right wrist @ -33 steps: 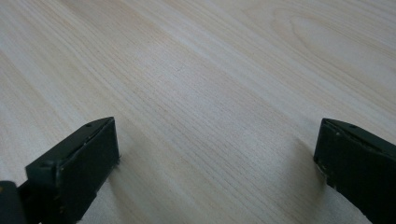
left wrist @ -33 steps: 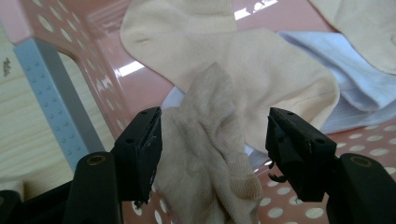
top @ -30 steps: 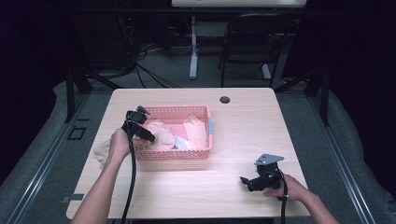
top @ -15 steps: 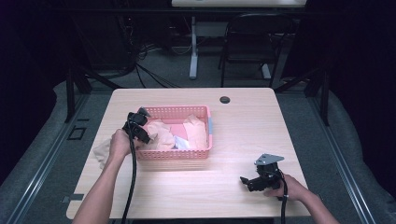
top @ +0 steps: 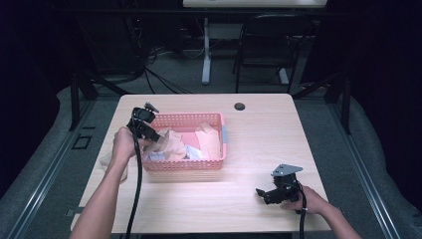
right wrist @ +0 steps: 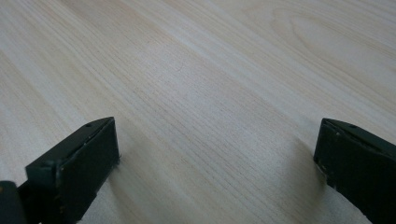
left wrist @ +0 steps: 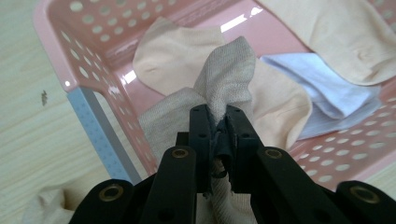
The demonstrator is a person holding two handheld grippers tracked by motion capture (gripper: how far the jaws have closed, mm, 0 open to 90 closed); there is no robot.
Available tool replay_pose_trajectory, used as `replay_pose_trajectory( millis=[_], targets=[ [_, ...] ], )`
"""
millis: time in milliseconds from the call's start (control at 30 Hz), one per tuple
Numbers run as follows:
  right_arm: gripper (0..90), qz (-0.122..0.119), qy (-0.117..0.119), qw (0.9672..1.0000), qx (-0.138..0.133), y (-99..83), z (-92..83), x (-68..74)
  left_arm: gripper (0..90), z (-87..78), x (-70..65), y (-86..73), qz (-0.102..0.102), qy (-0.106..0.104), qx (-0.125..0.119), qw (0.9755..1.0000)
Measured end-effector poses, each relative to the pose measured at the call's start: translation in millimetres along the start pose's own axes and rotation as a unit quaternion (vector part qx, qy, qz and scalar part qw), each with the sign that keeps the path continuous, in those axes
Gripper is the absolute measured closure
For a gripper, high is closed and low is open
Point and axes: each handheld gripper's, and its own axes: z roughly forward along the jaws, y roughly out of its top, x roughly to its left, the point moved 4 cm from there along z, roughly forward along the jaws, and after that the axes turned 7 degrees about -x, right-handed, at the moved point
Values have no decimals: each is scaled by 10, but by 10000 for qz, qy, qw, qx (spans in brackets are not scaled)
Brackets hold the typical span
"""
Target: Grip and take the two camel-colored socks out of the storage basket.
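A pink perforated basket [top: 184, 165] stands on the wooden table, left of centre, with several pieces of cloth in it. My left gripper [top: 153, 135] reaches over the basket's left end and is shut on a fold of beige knitted cloth [left wrist: 224, 70]. The cloth is pinched between the jaws and pulled up into a peak above the basket floor [left wrist: 154, 98]. My right gripper [top: 261, 192] rests low on the table near the front right. Its jaws stand wide apart [right wrist: 217, 154] over bare wood with nothing between them.
In the basket also lie a white cloth [left wrist: 327, 93] and peach-coloured pieces [top: 209, 139]. Another beige cloth [top: 107, 160] lies on the table left of the basket. A black round cap [top: 240, 106] sits near the far edge. A chair [top: 263, 45] stands beyond the table.
My left hand has risen a little over the basket's left end, drawing the beige cloth up with it. The right hand has kept still.
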Motion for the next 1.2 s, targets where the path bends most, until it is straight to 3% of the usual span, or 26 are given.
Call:
replay_pose_trajectory(
  millis=[300, 767, 1200],
  targets=[
    [0, -9, 13, 10000, 5, -1, -2, -1, 826, -222, -36, 191, 254, 13, -35, 9997],
    [0, -7, 24, 10000, -6, -2, -2, -1, 825, -556, -32, 360, 254, -81, -360, 9990],
    [0, -20, 13, 10000, 7, -2, -3, -3, 830, -894, 116, 375, 209, 68, -453, 9987]
  ],
)
